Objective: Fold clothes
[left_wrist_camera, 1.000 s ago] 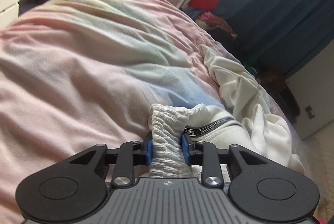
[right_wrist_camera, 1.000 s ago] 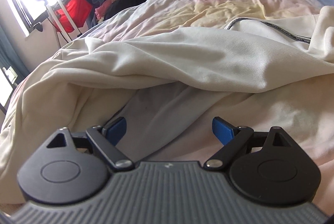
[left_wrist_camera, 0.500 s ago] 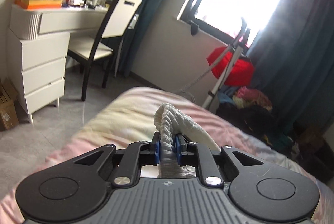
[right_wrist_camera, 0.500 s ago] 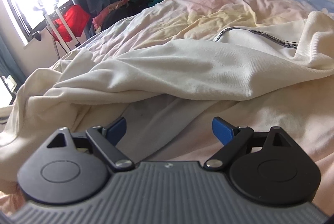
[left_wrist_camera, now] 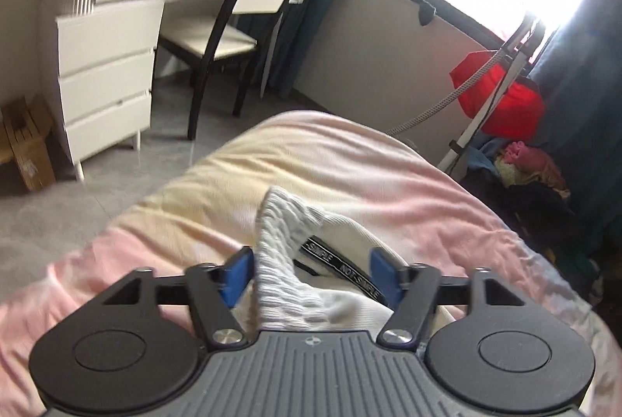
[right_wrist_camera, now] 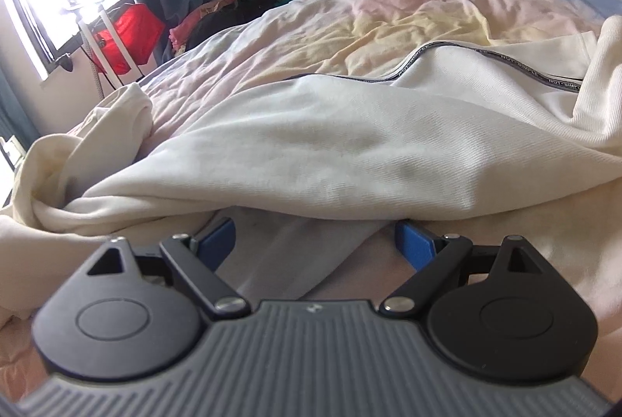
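A cream-white garment [right_wrist_camera: 330, 145] with a black lettered tape trim lies spread and rumpled on the pastel bedspread [right_wrist_camera: 447, 5]. In the left wrist view its ribbed white waistband [left_wrist_camera: 283, 261] stands bunched between my left gripper's [left_wrist_camera: 309, 271] blue pads; the jaws are wide apart, the band leaning on the left pad. The lettered tape [left_wrist_camera: 342, 271] runs beside it. My right gripper [right_wrist_camera: 315, 242] is open and empty, low on the bed, its pads at the garment's near folded edge.
The bed's foot end [left_wrist_camera: 318, 152] drops to a grey floor. A white dresser [left_wrist_camera: 105, 75] and a chair [left_wrist_camera: 248, 28] stand beyond it. A red bag [left_wrist_camera: 501, 102] on a stand and a clothes pile [left_wrist_camera: 521, 168] sit under the window by dark curtains.
My left gripper, shut on the ribbed waistband while lifting and swinging toward the bed's foot, has now opened. The garment has shifted across the bed; the right gripper stayed open and nearly still.
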`<control>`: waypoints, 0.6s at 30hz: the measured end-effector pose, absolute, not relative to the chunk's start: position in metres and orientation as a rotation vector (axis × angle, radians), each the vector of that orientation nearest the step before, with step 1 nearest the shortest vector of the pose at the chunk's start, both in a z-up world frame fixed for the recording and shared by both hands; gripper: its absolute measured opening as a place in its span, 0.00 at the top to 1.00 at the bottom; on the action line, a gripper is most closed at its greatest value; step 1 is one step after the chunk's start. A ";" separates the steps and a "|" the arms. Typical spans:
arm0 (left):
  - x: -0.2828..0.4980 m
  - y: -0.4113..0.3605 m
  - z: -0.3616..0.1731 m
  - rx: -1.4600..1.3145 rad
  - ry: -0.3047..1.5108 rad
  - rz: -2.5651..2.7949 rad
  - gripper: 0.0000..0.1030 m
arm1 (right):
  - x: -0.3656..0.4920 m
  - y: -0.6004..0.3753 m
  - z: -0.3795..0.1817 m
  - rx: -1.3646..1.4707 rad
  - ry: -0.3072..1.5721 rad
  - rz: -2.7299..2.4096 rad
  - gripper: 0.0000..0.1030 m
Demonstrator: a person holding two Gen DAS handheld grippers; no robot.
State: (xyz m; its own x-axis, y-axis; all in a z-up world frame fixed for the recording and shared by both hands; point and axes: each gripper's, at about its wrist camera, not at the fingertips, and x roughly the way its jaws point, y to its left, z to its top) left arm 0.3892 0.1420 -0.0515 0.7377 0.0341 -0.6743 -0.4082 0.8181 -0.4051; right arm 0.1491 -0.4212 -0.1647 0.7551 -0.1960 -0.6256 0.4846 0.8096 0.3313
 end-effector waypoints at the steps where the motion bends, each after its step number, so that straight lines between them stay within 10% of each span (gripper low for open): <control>1: 0.378 0.146 -0.051 -0.606 0.701 0.237 0.19 | 0.150 -0.422 -0.166 0.509 0.610 -0.389 0.11; 8: 0.248 0.167 -0.023 -0.806 0.511 0.112 0.02 | 0.144 -0.426 -0.160 0.549 0.599 -0.374 0.12; 18: 0.191 0.109 -0.109 -0.903 0.986 -0.017 0.05 | 0.101 -0.446 -0.133 0.720 0.542 -0.349 0.12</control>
